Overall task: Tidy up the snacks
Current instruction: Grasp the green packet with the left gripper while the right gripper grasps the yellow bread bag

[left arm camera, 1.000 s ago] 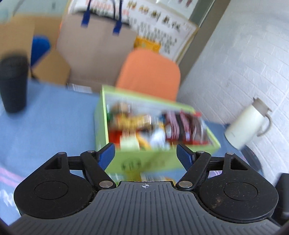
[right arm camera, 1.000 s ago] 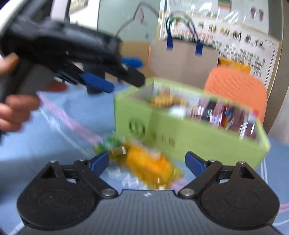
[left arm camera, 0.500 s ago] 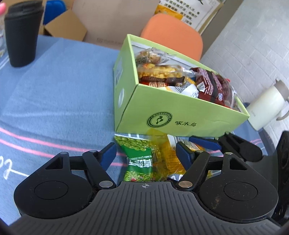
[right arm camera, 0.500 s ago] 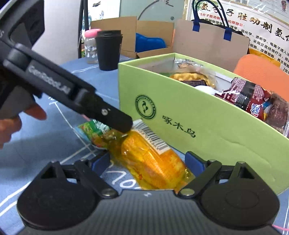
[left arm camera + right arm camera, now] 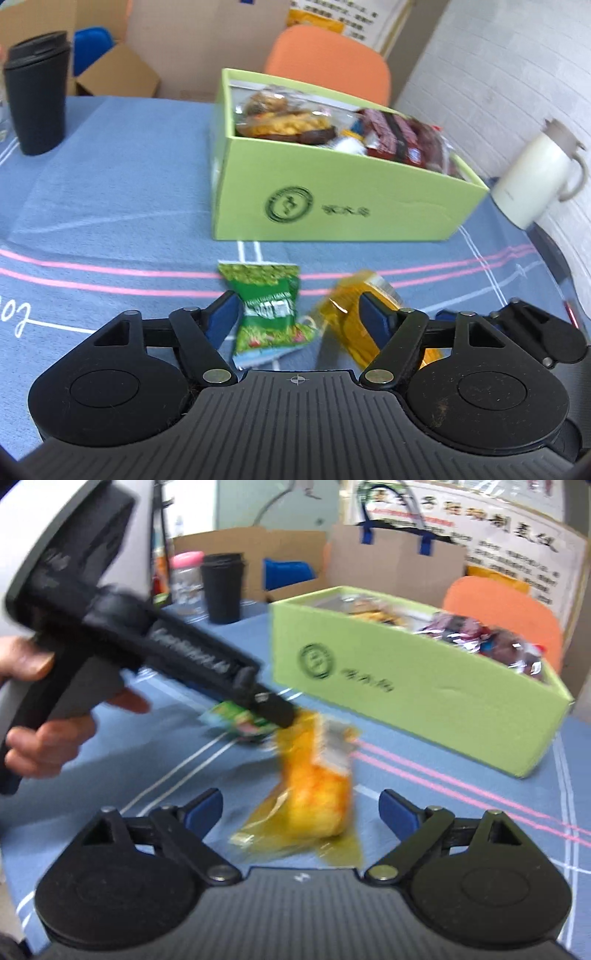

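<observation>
Blue-clothed table (image 5: pixel 110 206) | lime-green cardboard box (image 5: pixel 332 195) mostly filled | green pea packet (image 5: pixel 271 314), yellow plastic snack bag (image 5: pixel 314 797) left outside | my left hand-held gripper (image 5: pixel 299 314) and right hand-held gripper (image 5: pixel 301 808) wide, empty

motion blur is smearing the yellow packet (image 5: pixel 314 794) in the right wrist view, so its print is not readable. the green packet (image 5: pixel 236 722) is showing there only as a blurred strip behind the left gripper (image 5: pixel 280 716), whose fingertips are too blurred to tell apart. in the left wrist view the left gripper's right finger (image 5: pixel 373 317) is covering part of the yellow packet (image 5: pixel 343 321). the writing on the green box (image 5: pixel 343 210) is too blurred to read. the frame's left edge is cutting off the hand (image 5: pixel 40 731).
</observation>
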The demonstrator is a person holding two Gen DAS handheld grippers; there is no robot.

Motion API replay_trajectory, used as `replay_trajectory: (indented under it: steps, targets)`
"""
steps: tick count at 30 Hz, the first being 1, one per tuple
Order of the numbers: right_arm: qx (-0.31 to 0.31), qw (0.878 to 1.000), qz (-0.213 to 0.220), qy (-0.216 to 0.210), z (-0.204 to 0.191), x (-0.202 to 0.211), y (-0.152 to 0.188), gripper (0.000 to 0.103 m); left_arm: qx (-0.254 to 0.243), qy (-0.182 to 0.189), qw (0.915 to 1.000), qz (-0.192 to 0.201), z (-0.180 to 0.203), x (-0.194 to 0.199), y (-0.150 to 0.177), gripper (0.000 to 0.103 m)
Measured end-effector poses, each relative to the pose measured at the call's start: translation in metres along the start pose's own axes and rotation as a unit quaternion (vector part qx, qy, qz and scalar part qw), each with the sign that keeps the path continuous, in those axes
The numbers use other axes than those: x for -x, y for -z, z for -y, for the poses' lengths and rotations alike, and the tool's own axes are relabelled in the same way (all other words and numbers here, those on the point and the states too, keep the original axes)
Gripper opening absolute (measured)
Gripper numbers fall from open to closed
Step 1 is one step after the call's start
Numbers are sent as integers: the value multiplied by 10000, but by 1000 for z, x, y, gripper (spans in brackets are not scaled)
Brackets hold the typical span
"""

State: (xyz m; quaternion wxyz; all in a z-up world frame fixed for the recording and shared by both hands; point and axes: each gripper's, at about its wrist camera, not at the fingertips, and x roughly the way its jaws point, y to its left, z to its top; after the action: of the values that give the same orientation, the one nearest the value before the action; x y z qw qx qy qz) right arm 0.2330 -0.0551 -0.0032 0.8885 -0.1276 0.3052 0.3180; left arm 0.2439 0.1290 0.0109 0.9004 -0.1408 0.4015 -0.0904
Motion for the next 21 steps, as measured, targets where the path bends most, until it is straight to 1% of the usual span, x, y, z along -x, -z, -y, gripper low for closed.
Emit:
replay_trajectory:
  steps: [2,4,5,6,7,8,9,10,12,16,18,21]
  targets:
    - [-89,9999,-40,-136,2,-9,-4,92,61,10,10000,-54,-2,-5,-2,61]
    - [-76,9997,-117,-188,2,-16,-4,88,98,-73,9999,-117,-3,-10,-1,63]
    - [-60,9997,-134,-218,1,-18,-3,83,113,-109,9998,-86,-5,-10,0,63]
    - [-62,9996,-140,-240,1,-20,0,74,107,-130,9998,-65,-6,-11,0,61]
    - [-15,9999,-39,-161,0,-18,2,69,112,-116,9999,-36,-8,-10,1,56]
    - [-12,9999,-8,-136,1,-17,2,56,124,-83,9999,-18,-9,-10,1,50]
    - [-68,9998,-15,-163,3,-16,2,54,158,89,9998,-71,-11,-10,1,25]
    - [-104,9999,-19,-96,4,-13,3,53,233,196,9994,-152,-13,-10,1,11]
    - [-249,9997,-14,-59,14,-5,7,47,324,343,9987,-202,-18,-6,0,0]
    - [-735,9972,41,110,37,21,23,46,610,533,9964,-254,-31,4,6,0]
    - [-957,9952,92,174,47,36,30,46,814,708,9938,-263,-37,11,7,0]
    - [-1141,9926,391,136,56,57,22,46,894,1093,9900,-9,-37,31,-3,0]
